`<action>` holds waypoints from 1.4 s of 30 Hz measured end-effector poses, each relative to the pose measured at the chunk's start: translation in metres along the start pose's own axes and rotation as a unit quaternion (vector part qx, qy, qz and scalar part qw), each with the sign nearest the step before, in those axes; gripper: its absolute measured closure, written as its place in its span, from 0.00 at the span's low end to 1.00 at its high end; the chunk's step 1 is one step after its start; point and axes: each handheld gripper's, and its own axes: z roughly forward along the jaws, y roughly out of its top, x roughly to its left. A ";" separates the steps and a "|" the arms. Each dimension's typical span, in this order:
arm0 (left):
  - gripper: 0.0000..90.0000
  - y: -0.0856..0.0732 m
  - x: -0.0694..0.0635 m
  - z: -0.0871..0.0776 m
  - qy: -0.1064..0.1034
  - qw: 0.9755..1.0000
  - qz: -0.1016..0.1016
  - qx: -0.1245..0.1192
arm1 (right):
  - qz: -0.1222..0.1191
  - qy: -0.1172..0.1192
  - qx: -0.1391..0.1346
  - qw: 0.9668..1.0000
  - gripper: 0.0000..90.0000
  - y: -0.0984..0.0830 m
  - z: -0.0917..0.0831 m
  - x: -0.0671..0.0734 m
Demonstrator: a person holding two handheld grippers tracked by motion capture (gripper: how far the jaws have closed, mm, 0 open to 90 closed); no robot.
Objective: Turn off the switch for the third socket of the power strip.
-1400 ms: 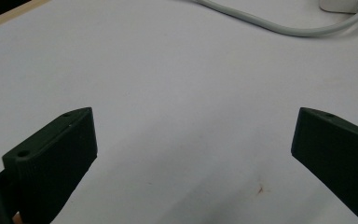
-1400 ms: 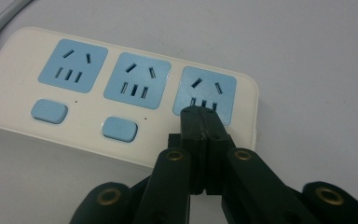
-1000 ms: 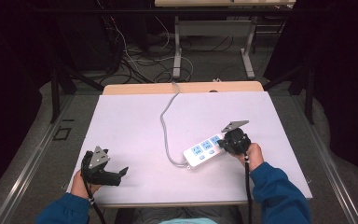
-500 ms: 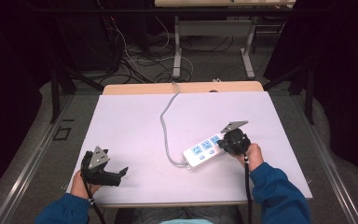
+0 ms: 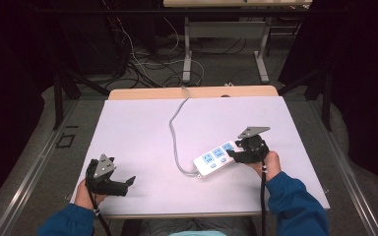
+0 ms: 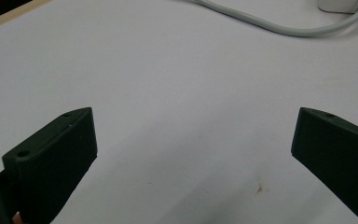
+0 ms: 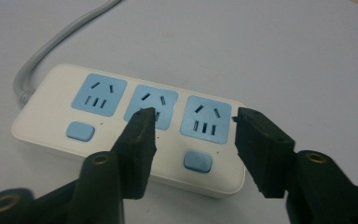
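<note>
Lying right of centre in the high view, the white power strip (image 5: 215,160) carries three blue sockets and three blue buttons, all sockets empty. One grey cable (image 5: 175,132) curls from its lower-left end up toward the table's far edge. The right gripper (image 7: 193,128) hovers over the strip's end, its jaws having just been opening, pads apart and pressing nothing. The left gripper (image 6: 193,140) sits at lower left, released wide over bare table (image 5: 138,128). Dark floor with cables lies beyond.
</note>
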 end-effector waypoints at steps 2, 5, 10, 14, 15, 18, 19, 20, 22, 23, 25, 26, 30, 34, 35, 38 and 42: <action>0.00 0.000 0.000 0.000 0.000 1.000 0.000 0.000 | 0.006 0.001 -0.005 1.000 0.42 0.000 -0.004 0.001; 0.00 0.000 0.000 0.000 0.000 1.000 -0.001 0.000 | 0.005 0.003 -0.010 1.000 0.32 0.000 -0.010 0.001; 0.00 0.000 0.000 0.000 0.000 1.000 -0.003 -0.002 | 0.007 0.006 -0.020 1.000 0.18 -0.003 -0.019 0.002; 0.00 -0.001 0.000 0.000 0.000 1.000 -0.003 -0.004 | 0.009 0.006 -0.029 1.000 0.16 -0.005 -0.025 0.004; 0.00 0.000 0.000 0.000 0.000 1.000 -0.003 -0.004 | 0.006 0.006 -0.026 1.000 0.16 -0.005 -0.027 0.004; 0.00 0.000 0.000 -0.001 0.000 1.000 -0.003 -0.002 | 0.009 0.006 -0.032 0.999 0.13 -0.006 -0.030 0.005; 0.00 0.000 0.000 0.000 0.001 1.000 -0.003 -0.004 | 0.008 0.006 -0.031 0.999 0.13 -0.007 -0.032 0.005; 0.00 0.000 0.000 0.000 0.000 1.000 -0.002 -0.002 | 0.010 0.006 -0.033 0.999 0.12 -0.008 -0.034 0.006; 0.00 0.000 0.000 0.000 0.000 1.000 -0.003 -0.001 | 0.008 0.005 -0.037 0.999 0.09 -0.010 -0.036 0.006; 0.00 0.000 0.000 -0.001 0.000 1.000 -0.003 -0.002 | 0.012 0.004 -0.036 0.999 0.09 -0.011 -0.037 0.007; 0.00 0.000 0.000 0.000 0.000 1.000 -0.003 -0.004 | 0.011 0.005 -0.039 0.999 0.08 -0.014 -0.039 0.007; 0.00 0.000 0.000 0.000 0.000 1.000 -0.003 -0.004 | 0.012 0.004 -0.037 0.999 0.07 -0.014 -0.040 0.007; 0.00 0.000 0.000 0.000 0.001 1.000 -0.003 -0.004 | 0.012 0.002 -0.040 0.999 0.05 -0.019 -0.045 0.009; 0.00 0.000 0.000 0.000 0.001 1.000 -0.002 -0.004 | 0.012 -0.001 -0.040 0.999 0.03 -0.023 -0.047 0.011; 0.00 0.000 0.000 0.000 0.001 1.000 -0.003 -0.004 | 0.011 -0.002 -0.037 0.999 0.03 -0.025 -0.048 0.011; 0.00 0.000 0.000 0.000 0.001 1.000 -0.003 -0.004 | 0.012 -0.003 -0.037 0.999 0.02 -0.028 -0.050 0.011; 0.00 0.000 0.000 0.000 0.001 1.000 -0.003 -0.004 | 0.016 -0.007 -0.038 0.999 0.02 -0.033 -0.054 0.012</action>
